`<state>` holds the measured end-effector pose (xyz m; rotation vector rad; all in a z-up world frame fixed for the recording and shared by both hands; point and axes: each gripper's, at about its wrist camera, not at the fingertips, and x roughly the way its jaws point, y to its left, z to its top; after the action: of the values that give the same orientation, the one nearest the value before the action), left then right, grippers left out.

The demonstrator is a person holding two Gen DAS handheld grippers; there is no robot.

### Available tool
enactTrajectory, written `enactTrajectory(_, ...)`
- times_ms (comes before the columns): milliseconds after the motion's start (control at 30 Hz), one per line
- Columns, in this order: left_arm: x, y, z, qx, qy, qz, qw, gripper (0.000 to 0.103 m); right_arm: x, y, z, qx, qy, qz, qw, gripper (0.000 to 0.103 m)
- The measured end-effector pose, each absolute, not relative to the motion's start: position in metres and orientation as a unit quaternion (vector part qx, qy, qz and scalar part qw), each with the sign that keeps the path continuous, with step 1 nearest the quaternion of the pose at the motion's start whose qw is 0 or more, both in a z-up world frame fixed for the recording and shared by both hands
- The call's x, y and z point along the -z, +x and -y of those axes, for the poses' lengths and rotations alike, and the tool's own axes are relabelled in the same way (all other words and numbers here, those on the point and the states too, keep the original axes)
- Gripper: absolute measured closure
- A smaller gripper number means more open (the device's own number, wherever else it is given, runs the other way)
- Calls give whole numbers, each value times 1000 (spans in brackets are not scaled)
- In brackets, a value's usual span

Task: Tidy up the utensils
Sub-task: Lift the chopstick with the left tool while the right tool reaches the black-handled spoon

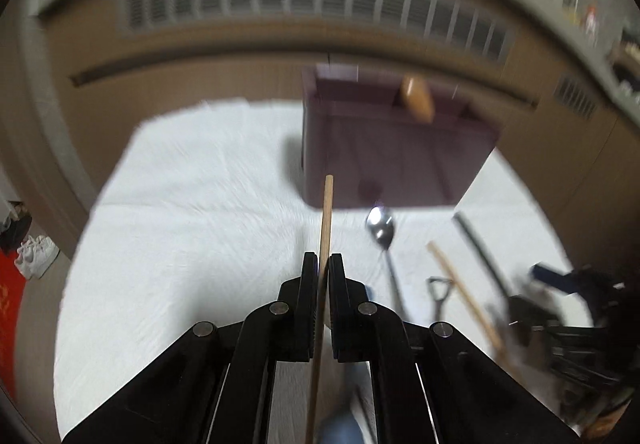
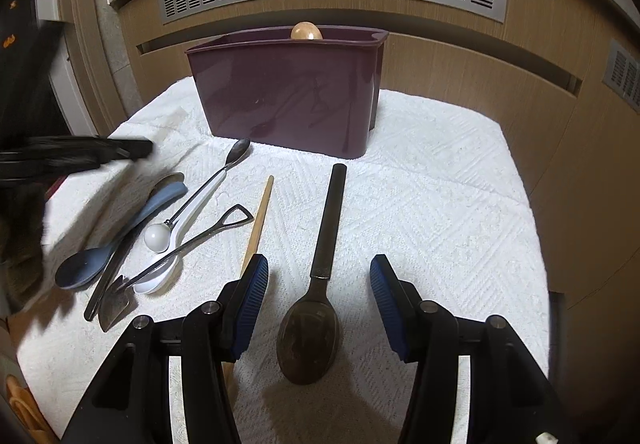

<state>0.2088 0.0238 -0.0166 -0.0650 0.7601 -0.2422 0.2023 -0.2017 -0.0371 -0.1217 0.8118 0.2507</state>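
Left gripper (image 1: 323, 264) is clamped on a thin wooden stick (image 1: 325, 212), its tip pointing to 12 o'clock at the near wall of the maroon bin (image 2: 288, 92), blurred in the left wrist view. Right gripper (image 2: 319, 280) hangs wide open, jaws either side of the dark spoon (image 2: 316, 300) lying bowl-down at 6 o'clock on the white cloth (image 2: 440, 204). Bare cloth runs to the table's edge at 3 o'clock. At 9 o'clock it's crowded: blue spoon (image 2: 120, 240), white spoon (image 2: 168, 268), shovel-shaped spoon (image 2: 180, 248), wooden handle (image 2: 260, 212). A wooden spoon bowl (image 2: 306, 32) peeks over the bin's far rim.
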Motion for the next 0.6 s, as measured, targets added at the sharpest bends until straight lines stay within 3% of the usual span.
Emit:
enactTrajectory(333, -44, 155, -72, 98, -120, -267, 951, 98, -1, 210, 203, -139, -62, -391, 908, 53)
enactTrajectory(600, -66, 139, -93, 92, -118, -235, 960, 98, -12, 221, 198, -123, -72, -385, 912, 53)
